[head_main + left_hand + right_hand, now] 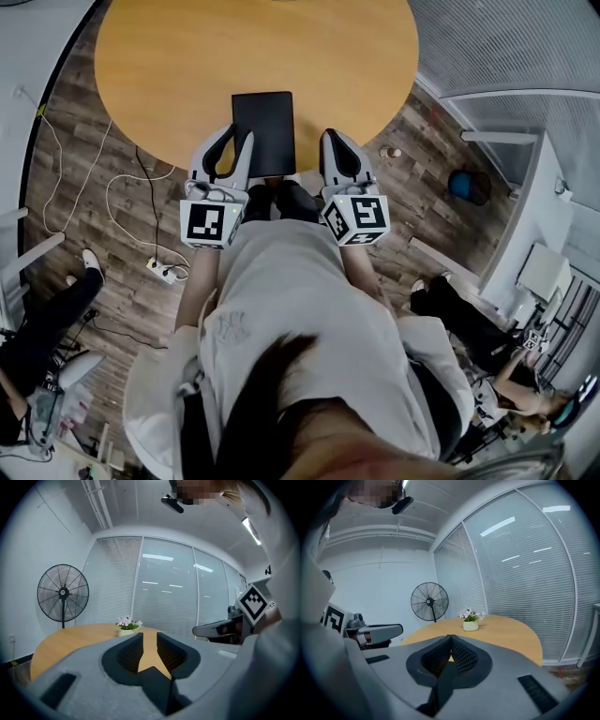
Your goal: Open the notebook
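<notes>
I count one round wooden table (187, 66) and one black notebook (263, 131). There are two grippers, the left gripper (237, 134) and the right gripper (332, 137). There is one standing fan (63, 592), one pot of white flowers (127, 629), and one white power strip (165, 273) at the frame's left. Besides the holder, two people: one seated person (42, 328) lower left, another person (459, 314) lower right.

Looks like an office meeting room: glass partition walls (164, 588) hung with blinds (115, 578), a round wooden table (187, 56), a pedestal fan (63, 592), a power strip (164, 273) on wood-look flooring (84, 197)
</notes>
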